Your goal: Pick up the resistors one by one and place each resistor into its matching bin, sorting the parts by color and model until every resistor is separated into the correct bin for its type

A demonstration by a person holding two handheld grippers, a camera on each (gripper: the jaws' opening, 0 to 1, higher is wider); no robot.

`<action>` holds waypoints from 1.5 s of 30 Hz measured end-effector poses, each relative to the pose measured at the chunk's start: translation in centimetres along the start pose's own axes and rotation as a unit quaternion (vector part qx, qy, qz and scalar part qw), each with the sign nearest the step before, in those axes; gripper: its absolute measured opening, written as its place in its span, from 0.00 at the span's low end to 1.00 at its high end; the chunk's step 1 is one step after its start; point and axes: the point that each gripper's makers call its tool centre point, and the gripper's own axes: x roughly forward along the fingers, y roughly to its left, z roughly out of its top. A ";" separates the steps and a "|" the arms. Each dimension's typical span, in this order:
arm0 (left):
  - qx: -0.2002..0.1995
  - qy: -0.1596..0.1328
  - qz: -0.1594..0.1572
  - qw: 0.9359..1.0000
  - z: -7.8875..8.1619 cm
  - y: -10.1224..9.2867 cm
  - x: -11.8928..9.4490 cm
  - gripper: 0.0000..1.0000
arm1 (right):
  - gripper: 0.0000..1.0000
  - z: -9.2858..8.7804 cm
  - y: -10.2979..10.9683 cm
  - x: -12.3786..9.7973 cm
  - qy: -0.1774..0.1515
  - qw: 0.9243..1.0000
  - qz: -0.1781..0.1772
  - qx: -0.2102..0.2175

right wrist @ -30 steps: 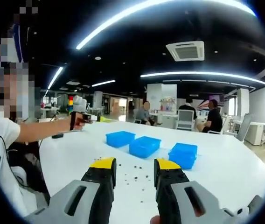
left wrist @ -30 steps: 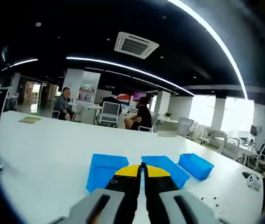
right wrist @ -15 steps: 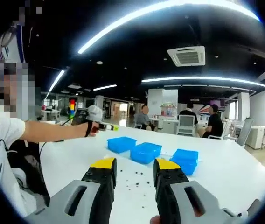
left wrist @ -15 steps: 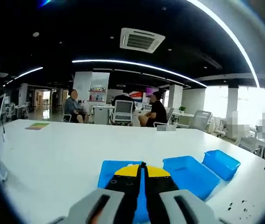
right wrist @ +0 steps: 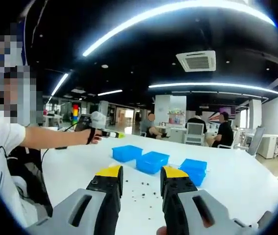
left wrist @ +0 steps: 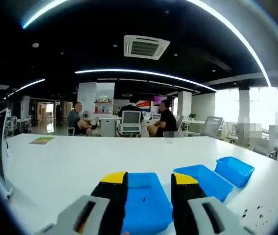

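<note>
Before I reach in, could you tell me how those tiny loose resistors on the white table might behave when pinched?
The resistors look like tiny dark specks, so probably very light and easily scattered. Against the wide right gripper they may slip out.

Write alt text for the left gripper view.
The left tool hangs open over a blue bin holding one small dark part. Two more blue bins sit to its right on a white table.
</note>
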 end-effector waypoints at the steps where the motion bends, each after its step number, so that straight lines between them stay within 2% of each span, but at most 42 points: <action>1: 0.001 -0.001 -0.004 1.000 0.2 -0.3 -0.4 0.39 | 0.33 0.0 -0.1 0.0 0.000 1.000 -0.001 0.000; 5: 0.006 -0.015 -0.033 0.999 1.3 -1.9 -2.4 0.41 | 0.33 -0.2 -0.3 0.0 0.000 1.000 -0.003 0.004; 11: 0.001 -0.054 -0.073 0.996 3.6 -4.0 -7.4 0.41 | 0.33 -0.1 -0.3 0.1 -0.003 1.000 -0.002 0.004; 17: -0.015 -0.066 -0.112 0.991 3.7 -5.8 -12.5 0.36 | 0.33 -0.3 -0.3 0.2 -0.001 1.000 -0.001 0.006; 21: -0.026 -0.081 -0.123 0.989 3.7 -5.9 -15.6 0.35 | 0.33 -0.2 -0.2 0.3 -0.001 1.000 0.000 0.006; 25: -0.032 -0.088 -0.123 0.988 3.1 -5.7 -17.6 0.35 | 0.33 -0.3 -0.1 0.5 0.000 1.000 0.002 0.006; 29: -0.048 -0.099 -0.125 0.986 1.7 -5.8 -20.1 0.35 | 0.33 -0.4 -0.1 0.5 0.001 1.000 0.002 0.007; 30: -0.053 -0.105 -0.124 0.985 1.1 -5.8 -20.7 0.35 | 0.33 -0.4 -0.1 0.5 0.001 1.000 0.001 0.007; 33: -0.057 -0.100 -0.129 0.985 -1.0 -6.0 -21.6 0.38 | 0.33 -0.4 -0.2 0.5 0.000 1.000 0.001 0.008; 37: -0.028 -0.093 -0.126 0.987 -3.2 -6.4 -22.7 0.41 | 0.33 -0.6 -0.1 0.6 0.002 1.000 0.003 0.009; 41: -0.025 -0.085 -0.137 0.987 -3.9 -7.3 -23.5 0.43 | 0.33 -0.6 -0.2 0.5 0.003 1.000 0.003 0.011; 44: -0.023 -0.081 -0.144 0.986 -3.6 -7.6 -23.5 0.43 | 0.33 -0.7 -0.2 0.5 0.003 1.000 0.001 0.012; 45: -0.014 -0.063 -0.137 0.988 -4.0 -7.4 -23.3 0.41 | 0.33 -0.7 -0.2 0.5 0.004 1.000 0.001 0.011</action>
